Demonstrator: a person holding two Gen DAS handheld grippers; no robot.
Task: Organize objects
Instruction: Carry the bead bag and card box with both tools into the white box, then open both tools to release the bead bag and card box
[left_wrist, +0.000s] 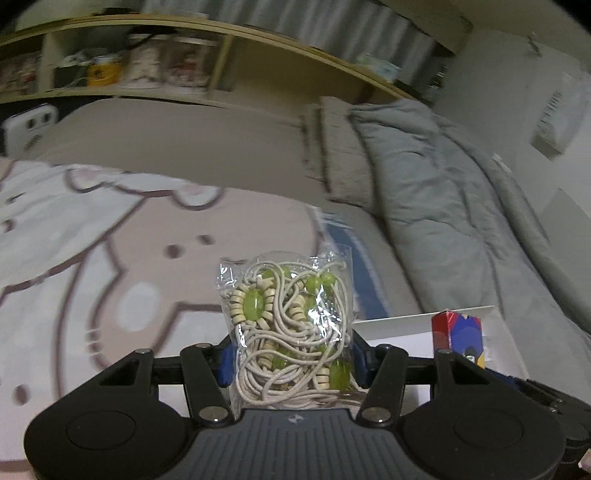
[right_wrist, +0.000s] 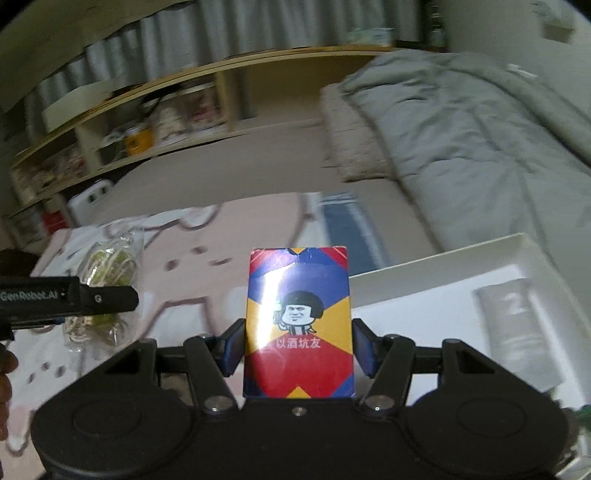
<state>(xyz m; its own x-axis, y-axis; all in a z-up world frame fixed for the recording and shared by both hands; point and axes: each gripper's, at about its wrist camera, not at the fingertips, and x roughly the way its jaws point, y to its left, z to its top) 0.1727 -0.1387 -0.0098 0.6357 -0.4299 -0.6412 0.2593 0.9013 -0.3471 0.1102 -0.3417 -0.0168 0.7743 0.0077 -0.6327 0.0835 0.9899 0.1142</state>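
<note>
Tools are both clamped: the left tool (left_wrist: 291, 363) on a bead bag (left_wrist: 286, 325), the right tool (right_wrist: 299, 347) on a card box (right_wrist: 299, 321), above a white tray (right_wrist: 461, 269).

The card box (right_wrist: 298, 325) reads "以酒坑友" (white characters under a cartoon figure); the left hand-held gripper (right_wrist: 105, 297) reads "GenRobot.AI".

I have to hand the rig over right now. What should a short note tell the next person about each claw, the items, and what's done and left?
Left claw: shut on the clear bag of beaded cord, held above the patterned blanket.
Right claw: shut on the colourful card box, also held up.
White tray: just right of both, already holding a white tube.
Done: both items are picked up.
Left: probably setting both into the tray.
</note>
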